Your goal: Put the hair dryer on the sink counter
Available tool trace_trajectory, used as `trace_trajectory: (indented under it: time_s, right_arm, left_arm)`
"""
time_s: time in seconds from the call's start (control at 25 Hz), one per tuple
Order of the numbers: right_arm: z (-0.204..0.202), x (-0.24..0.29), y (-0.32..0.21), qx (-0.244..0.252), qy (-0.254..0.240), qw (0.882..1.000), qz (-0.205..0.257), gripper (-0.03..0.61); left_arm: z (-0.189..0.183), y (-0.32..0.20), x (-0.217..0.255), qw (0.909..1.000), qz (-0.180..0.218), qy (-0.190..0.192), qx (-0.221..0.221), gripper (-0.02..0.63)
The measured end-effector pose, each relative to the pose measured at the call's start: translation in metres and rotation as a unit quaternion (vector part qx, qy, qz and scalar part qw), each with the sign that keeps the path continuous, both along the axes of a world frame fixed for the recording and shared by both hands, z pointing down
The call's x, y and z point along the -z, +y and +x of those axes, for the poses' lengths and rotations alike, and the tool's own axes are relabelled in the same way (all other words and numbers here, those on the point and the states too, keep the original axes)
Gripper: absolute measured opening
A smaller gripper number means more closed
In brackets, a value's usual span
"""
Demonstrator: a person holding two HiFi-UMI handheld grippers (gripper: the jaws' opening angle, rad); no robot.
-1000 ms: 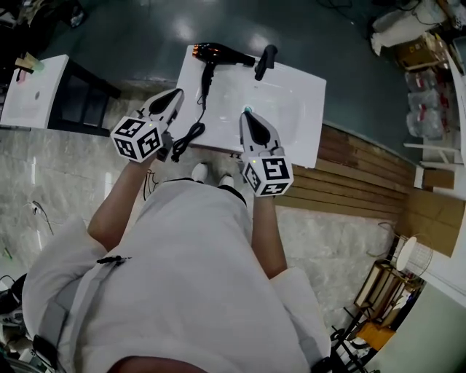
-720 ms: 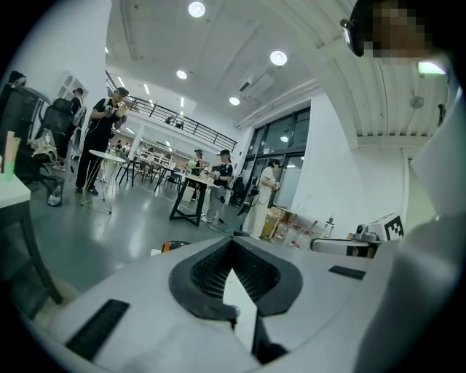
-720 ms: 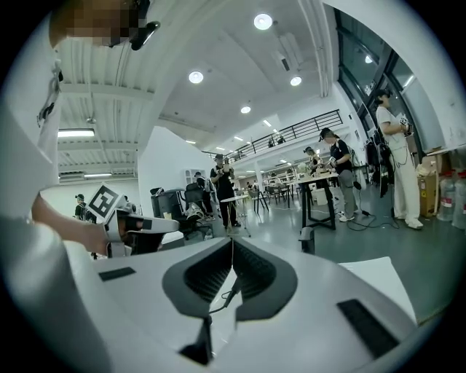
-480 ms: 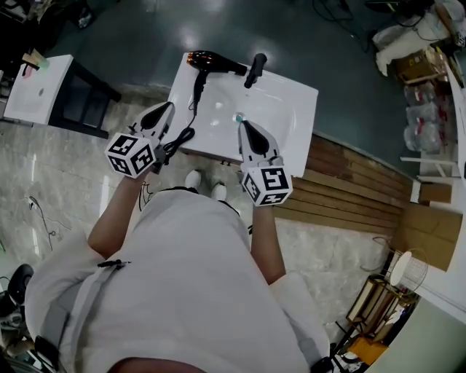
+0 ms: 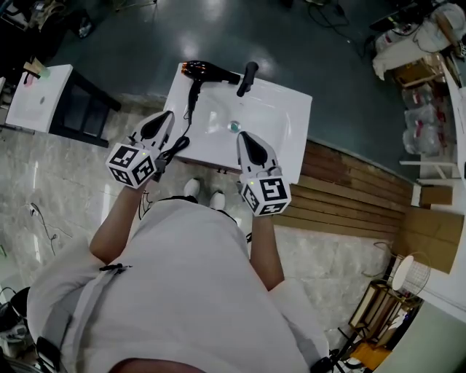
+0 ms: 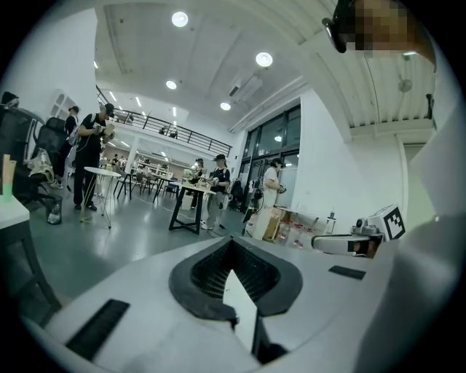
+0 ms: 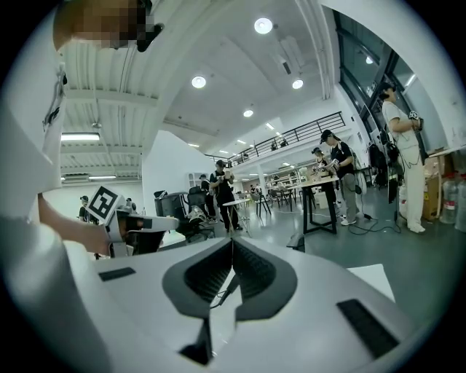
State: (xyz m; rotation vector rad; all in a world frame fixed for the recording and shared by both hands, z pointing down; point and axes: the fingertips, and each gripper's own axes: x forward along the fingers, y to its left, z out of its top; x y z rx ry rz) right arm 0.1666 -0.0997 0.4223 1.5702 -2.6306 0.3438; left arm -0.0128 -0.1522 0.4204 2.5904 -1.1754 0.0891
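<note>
**Desk:** Where was the hair dryer?

**Photographer:** The black hair dryer (image 5: 207, 72) lay on the white sink counter (image 5: 291, 109), at its back left corner. Its handle pointed toward the front, and the black faucet (image 5: 247, 77) stood just beside it. Its cord (image 5: 180, 138) ran forward along the counter's left side and dropped over the front edge.

**Desk:** And the grippers?

**Photographer:** Both were held near the counter's front edge. The left gripper (image 5: 164, 119) hovered at the front left corner, close by the cord, jaws pressed together with nothing between them. The right gripper (image 5: 244, 138) hung over the front rim of the basin, near the drain (image 5: 234, 127). Its jaws also met tip to tip and held nothing. The dryer was well apart from both.

**Desk:** Anything around them?

**Photographer:** A person (image 5: 189, 291) in a white top faced the counter, white shoes (image 5: 192, 188) showing below its edge. Wooden boards (image 5: 349, 182) covered the floor to the right. The gripper views showed people (image 6: 91, 156) at tables (image 6: 191, 197) under round ceiling lights (image 6: 180, 19).
</note>
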Motion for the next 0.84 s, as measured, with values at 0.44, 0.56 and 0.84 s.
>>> trace_trajectory:
  time_s: [0.44,0.56,0.84]
  right_arm:
    - [0.008,-0.001,0.001,-0.007,0.001,1.000,0.001,0.008]
    - [0.008,-0.004,0.001,-0.008,0.002,1.000,0.000,0.008]
    - [0.011,-0.006,-0.005,-0.011,0.001,1.000,-0.002,0.008]
  left_arm:
    - [0.006,-0.002,-0.014,0.9998,-0.015,-0.014,0.002,0.003]
    - [0.006,-0.003,-0.018,0.9997,-0.018,-0.016,0.000,0.003]
    - [0.005,-0.016,-0.028,0.9993,-0.029,-0.023,0.008,0.003]
